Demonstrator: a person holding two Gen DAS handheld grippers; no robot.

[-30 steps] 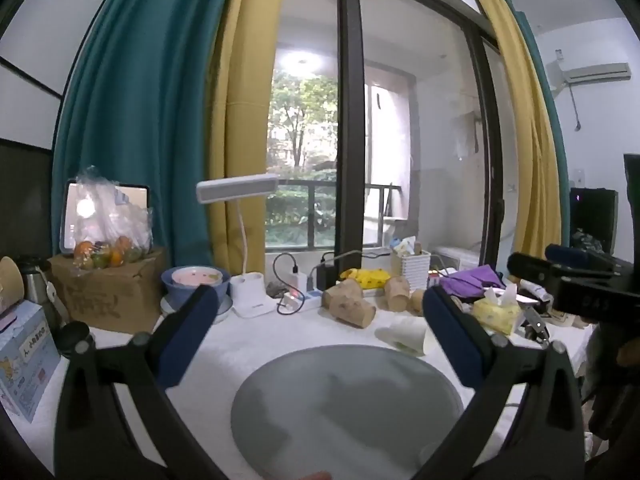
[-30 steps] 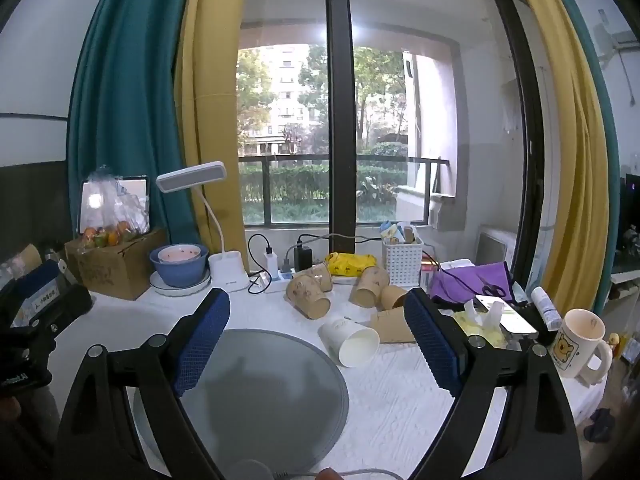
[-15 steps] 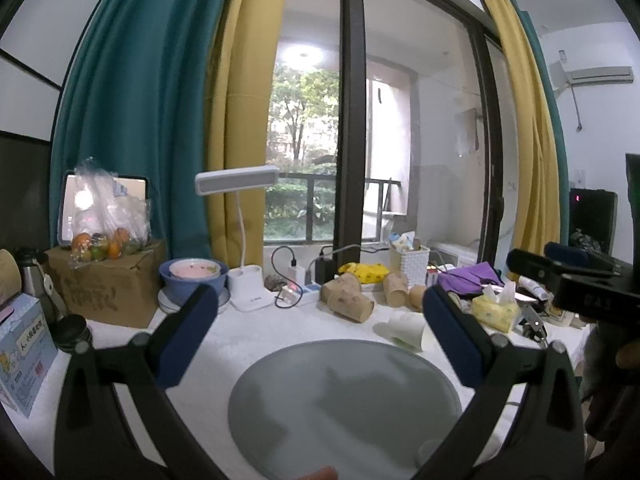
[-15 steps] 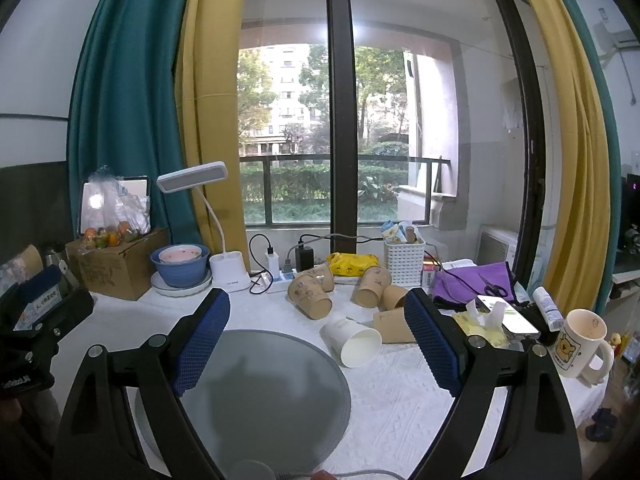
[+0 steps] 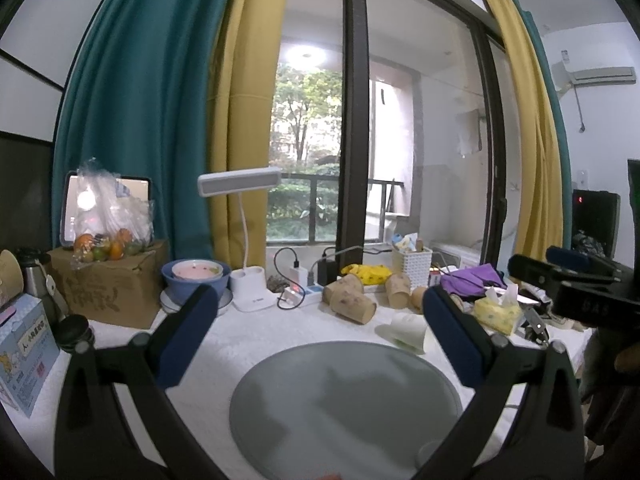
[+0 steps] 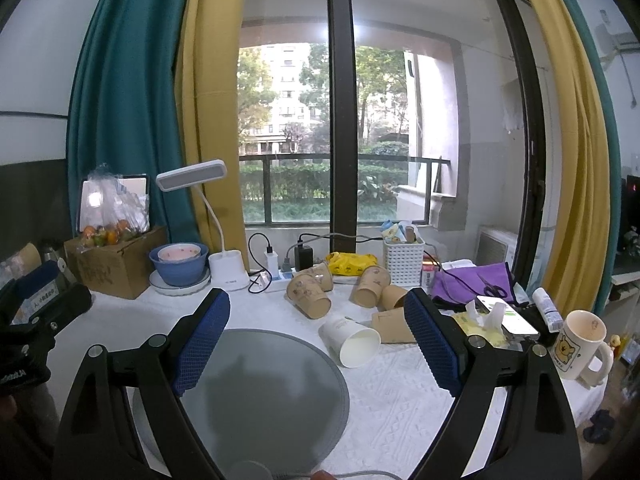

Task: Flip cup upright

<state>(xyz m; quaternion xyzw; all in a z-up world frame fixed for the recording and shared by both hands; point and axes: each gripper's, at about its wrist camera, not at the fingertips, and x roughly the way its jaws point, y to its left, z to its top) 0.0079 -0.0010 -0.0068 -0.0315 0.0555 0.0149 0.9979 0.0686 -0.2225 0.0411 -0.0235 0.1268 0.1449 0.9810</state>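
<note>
A white paper cup (image 6: pixel 352 339) lies on its side on the white tablecloth, mouth toward me, just right of the grey round mat (image 6: pixel 264 384). It also shows in the left wrist view (image 5: pixel 406 330) beyond the mat (image 5: pixel 344 404). Several brown paper cups (image 6: pixel 310 300) lie tipped behind it. My right gripper (image 6: pixel 316 344) is open and empty, held above the mat, short of the white cup. My left gripper (image 5: pixel 320 336) is open and empty above the mat.
A desk lamp (image 6: pixel 224 268), blue bowl (image 6: pixel 179 266), cardboard box with fruit (image 6: pixel 114 260), white basket (image 6: pixel 403 258), purple cloth (image 6: pixel 472 280), tissue pack (image 6: pixel 484 326) and bear mug (image 6: pixel 578 346) crowd the table's back and right. A power strip and cables (image 6: pixel 276 276) lie by the window.
Both grippers have drifted slightly; the left view has lifted a little. Nothing was grasped and the cups have not moved.
</note>
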